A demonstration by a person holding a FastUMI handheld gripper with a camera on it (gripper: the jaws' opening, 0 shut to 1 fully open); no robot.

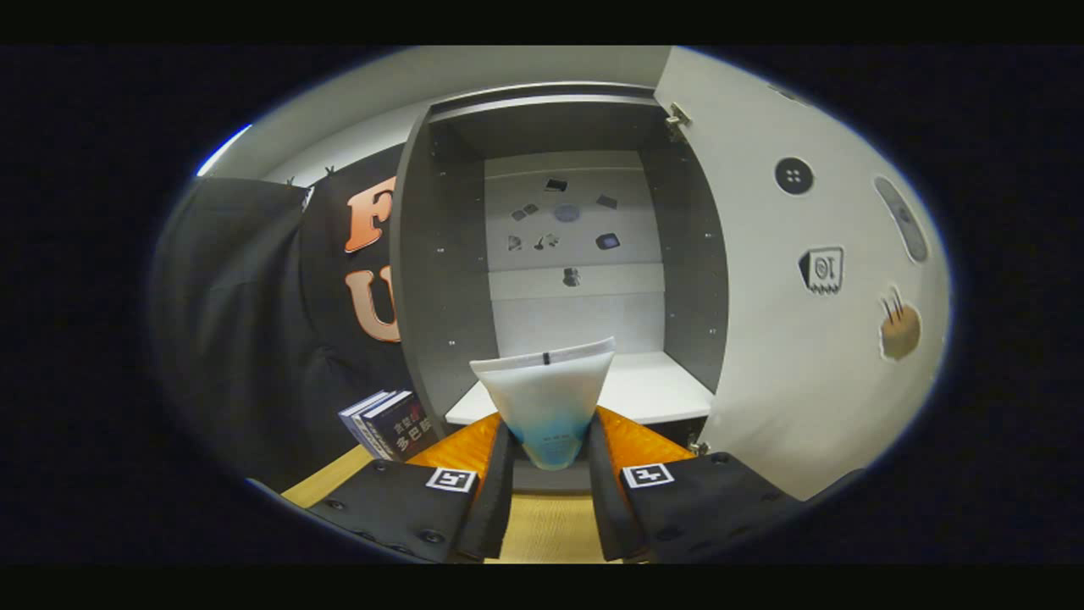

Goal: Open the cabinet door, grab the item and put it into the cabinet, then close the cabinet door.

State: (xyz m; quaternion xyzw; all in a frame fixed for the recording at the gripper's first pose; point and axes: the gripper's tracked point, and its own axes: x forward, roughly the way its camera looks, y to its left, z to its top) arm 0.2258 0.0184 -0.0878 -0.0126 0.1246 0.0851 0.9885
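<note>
Item one: the grey-walled cabinet [440, 254] with a white shelf floor [652, 390], standing straight ahead of us. We record its white door [788, 339] as swung fully open to one side, hinge visible at the top corner; several small stickers sit on the door's inner face, and more small flat shapes dot the white back panel [572, 220]. We cannot tell what these are.

Item two: the gripper [549, 453]. We note its two fingers closed in on a soft white tube with a blue lower end [549, 398], one finger pressing each side of the blue part. The tube's flat, wide crimped end points up and forward, towards the cabinet opening.

Item three: position of the tube. We place it just in front of the shelf's front edge, held above a light wooden tabletop [542, 525], not yet inside the cabinet.

Item four: a small stack of dark-covered books [389, 424], leaning beside the cabinet's outer wall on the tabletop, apart from the gripper.

Progress, as we judge it: door opened, done; tube picked up, done. Outstanding: carrying the tube over the shelf edge, setting it down on the white floor, letting go, drawing back, and swinging the door shut. We reckon roughly half remains.
</note>
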